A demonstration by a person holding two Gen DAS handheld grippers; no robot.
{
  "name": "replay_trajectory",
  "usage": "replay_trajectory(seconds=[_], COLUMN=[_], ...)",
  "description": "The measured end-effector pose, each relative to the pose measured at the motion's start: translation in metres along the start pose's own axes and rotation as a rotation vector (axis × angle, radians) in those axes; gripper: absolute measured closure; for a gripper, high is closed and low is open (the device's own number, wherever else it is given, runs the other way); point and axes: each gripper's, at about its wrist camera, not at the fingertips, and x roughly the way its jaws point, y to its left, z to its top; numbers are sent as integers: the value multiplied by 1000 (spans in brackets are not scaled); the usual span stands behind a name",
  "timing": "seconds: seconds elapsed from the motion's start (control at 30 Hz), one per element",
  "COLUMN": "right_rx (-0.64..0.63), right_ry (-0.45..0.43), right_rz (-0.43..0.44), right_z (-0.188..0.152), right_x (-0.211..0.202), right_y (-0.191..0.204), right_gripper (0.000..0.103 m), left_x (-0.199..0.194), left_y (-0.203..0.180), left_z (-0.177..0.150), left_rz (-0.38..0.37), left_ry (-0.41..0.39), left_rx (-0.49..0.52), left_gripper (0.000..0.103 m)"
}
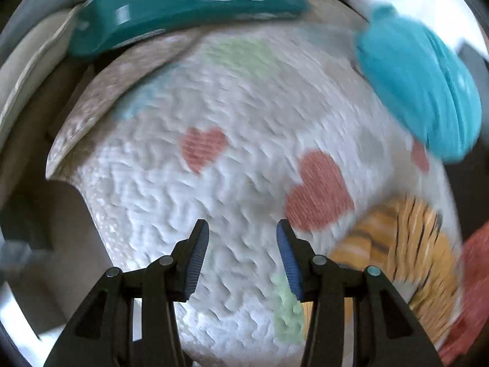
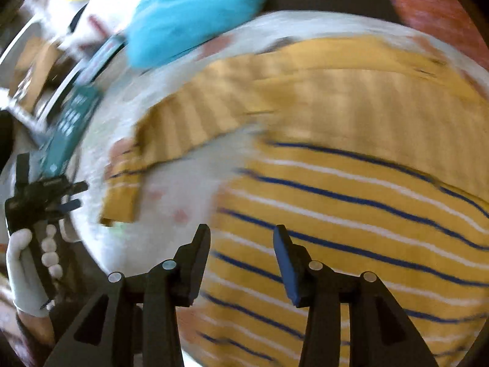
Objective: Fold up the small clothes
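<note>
A small yellow garment [image 2: 351, 202] with blue and white stripes lies on a white cover with heart prints [image 1: 214, 183]; part of it is turned back, showing its plain underside [image 2: 305, 91]. It shows at the lower right of the left wrist view [image 1: 403, 244]. My right gripper [image 2: 241, 260] is open and empty just above the garment's near left edge. My left gripper [image 1: 243, 257] is open and empty over the bare white cover, left of the garment. It also appears at the left edge of the right wrist view [image 2: 68, 197], held by a gloved hand [image 2: 24, 269].
A bright blue cloth bundle [image 1: 418, 85] lies at the far side of the cover, also in the right wrist view [image 2: 195, 15]. A teal box [image 1: 189, 9] lies along the cover's far left edge. A red cloth [image 2: 434, 6] sits beyond the garment.
</note>
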Motion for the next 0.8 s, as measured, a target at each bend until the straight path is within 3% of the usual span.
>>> replay_trajectory(seconds=[0.17,0.27,0.37,0.4,0.43,0.47,0.63,0.73,0.8], right_rx=[-22,12,31,18,-1,-41,-166,-176,-165], right_ry=[82,118,57,69,98,138,51,-46,-111], right_rz=[124,127,112,141,164,184,53,-81,-213], right_z=[17,21,23,23,25,24,31,49,60], right_x=[67,101,108,110,113,115,68,21,-9], right_y=[74,97,110,116,120,125,108,65,29], right_gripper=[53,52,45,52,67,98,99,99,99], left_x=[0,4,4,4,3,3,9,16,19], left_y=[3,-8,-21,-26,-28,-33,-52,-76,-89], left_z=[8,7,5,4,3,0,-14,-28,-36], left_rz=[-57,-91,-96,-100,-106,-112,-171,-214,-244], left_ry=[4,22,17,16,16,17,62,110,132], left_rx=[-36,-25,8,19,27,36,71,119,138], left_gripper=[58,58,58,58,58,58,58,58,58])
